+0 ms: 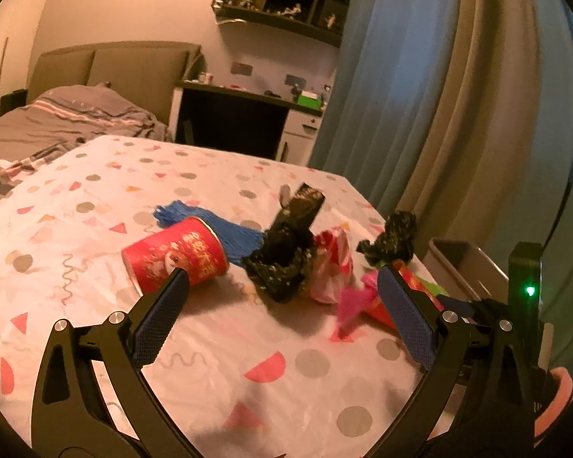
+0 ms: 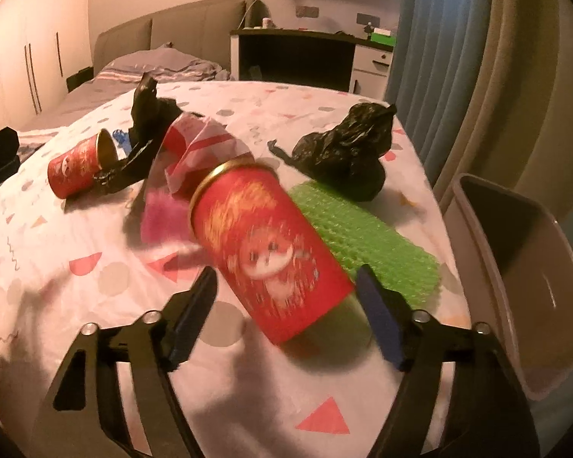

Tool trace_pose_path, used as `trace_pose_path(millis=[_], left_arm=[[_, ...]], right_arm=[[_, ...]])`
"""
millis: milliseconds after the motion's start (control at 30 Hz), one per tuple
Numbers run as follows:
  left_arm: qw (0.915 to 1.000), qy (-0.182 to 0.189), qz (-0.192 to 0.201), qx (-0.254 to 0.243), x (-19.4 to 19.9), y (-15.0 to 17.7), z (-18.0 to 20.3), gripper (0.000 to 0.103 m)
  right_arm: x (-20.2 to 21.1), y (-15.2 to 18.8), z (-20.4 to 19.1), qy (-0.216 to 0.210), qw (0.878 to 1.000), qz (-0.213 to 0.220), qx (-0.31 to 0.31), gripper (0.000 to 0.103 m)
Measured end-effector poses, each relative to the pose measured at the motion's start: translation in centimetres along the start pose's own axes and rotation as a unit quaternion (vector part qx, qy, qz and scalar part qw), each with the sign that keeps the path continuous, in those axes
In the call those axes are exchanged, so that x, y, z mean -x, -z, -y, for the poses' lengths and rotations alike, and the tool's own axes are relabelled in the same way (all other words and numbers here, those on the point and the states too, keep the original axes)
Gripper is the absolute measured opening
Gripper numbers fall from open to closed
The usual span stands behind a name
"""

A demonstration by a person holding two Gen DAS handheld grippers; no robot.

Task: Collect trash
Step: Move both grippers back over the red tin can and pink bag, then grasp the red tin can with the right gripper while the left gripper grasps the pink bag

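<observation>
Now the right tool (image 2: 286, 286) stands spread wide around the near red can (image 2: 271, 252), not yet gripping it, presumably lining up to carry it to the grey bin (image 2: 515, 267) just right of it. Beyond the can, the left tool (image 1: 282, 278) hovers released, empty.

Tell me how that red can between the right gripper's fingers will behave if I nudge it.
The red can lies on its side, so it will likely roll. Its open mouth suggests it is empty and light. The right hand-held gripper is open around it.
</observation>
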State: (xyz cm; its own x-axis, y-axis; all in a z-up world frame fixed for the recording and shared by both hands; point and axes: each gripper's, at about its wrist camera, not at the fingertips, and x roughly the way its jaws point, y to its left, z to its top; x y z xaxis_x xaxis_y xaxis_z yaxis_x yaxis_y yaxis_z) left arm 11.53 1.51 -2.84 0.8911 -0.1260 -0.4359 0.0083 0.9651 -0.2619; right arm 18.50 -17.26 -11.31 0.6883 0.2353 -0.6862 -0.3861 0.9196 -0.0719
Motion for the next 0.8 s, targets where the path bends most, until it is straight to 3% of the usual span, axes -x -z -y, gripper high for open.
trace_pose_path(millis=[300, 533, 800], left_arm=[[0.9993, 0.023, -0.026, -0.012, -1.0, 0.7, 0.6, 0.097], [0.9960, 0.073, -0.048, -0.019, -1.4, 1.1, 1.3, 0.092], [0.9830, 0.155, -0.098, -0.012, -3.0, 1.5, 1.7, 0.065]], right_arm=[[0.3, 0.1, 0.1, -0.013, 1.000, 0.007, 0.002, 0.060], [2.3, 1.3, 0.3, -0.028, 0.999, 0.033, 0.005, 0.059], [5.1, 2.4, 1.2, -0.053, 0.997, 0.060, -0.008, 0.059]])
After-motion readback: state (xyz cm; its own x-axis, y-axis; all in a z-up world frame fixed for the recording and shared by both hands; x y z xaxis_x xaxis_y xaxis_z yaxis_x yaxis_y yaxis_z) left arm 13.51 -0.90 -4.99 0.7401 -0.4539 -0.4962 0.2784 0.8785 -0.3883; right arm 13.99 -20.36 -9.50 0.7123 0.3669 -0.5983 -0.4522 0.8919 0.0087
